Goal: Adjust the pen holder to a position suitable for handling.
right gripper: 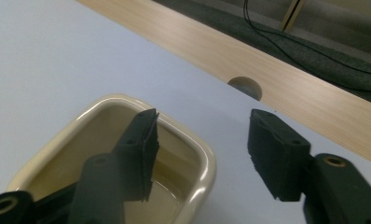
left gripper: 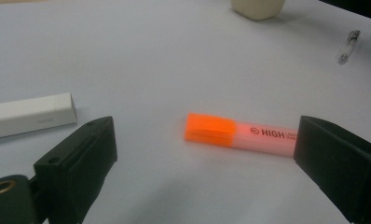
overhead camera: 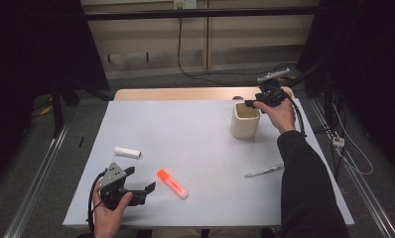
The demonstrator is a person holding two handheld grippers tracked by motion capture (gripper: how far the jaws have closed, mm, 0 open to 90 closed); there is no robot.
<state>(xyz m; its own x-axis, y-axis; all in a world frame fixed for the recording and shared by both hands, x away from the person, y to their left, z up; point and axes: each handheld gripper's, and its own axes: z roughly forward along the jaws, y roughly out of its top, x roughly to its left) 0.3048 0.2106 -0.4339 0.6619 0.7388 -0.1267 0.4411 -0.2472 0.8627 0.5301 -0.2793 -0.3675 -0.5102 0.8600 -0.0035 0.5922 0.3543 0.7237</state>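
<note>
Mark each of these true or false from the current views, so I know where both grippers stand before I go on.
1. The right gripper straddles the cup rim, one jaw inside and one outside. True.
2. The right gripper is clamped shut on the cup wall. False: there is a clear gap between the jaws and the wall.
3. The left gripper is open, with the orange highlighter lying on the table ahead of it. True.
4. The white tube lies inside the cup. False: it lies on the table, left of the highlighter.
5. The pen is held by the left gripper. False: it lies alone on the table near the right forearm.
</note>
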